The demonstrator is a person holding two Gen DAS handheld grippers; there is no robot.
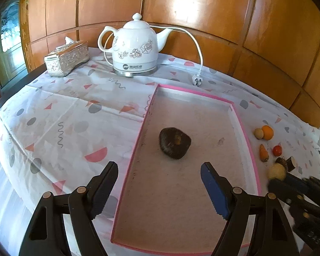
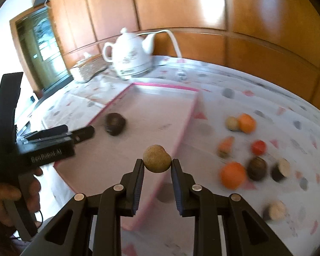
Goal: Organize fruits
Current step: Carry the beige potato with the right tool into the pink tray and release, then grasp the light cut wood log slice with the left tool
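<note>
Carrying the tan ball (image 2: pixel 157 159) pinched in your right gripper (image 2: pixel 157 163), you needed to clear the pink tray's rim (image 2: pixel 182 125) before releasing near the dark fruit (image 2: pixel 115 124); your left gripper (image 1: pixel 159 170) hung wide, empty.

Your left gripper (image 1: pixel 159 166) stands with its jaws wide apart and nothing between them, both fingers pointing forward and down. From the right wrist view it shows at the far left, your left hand (image 2: pixel 21 189) wrapped around its handle. Your right gripper (image 2: pixel 156 162) has its jaws closed on a small tan round fruit (image 2: pixel 157 159), pinched at the fingertips and lifted clear of the surface. In the left wrist view that gripper comes in from the lower right edge, blurred, with the fruit at its tip
</note>
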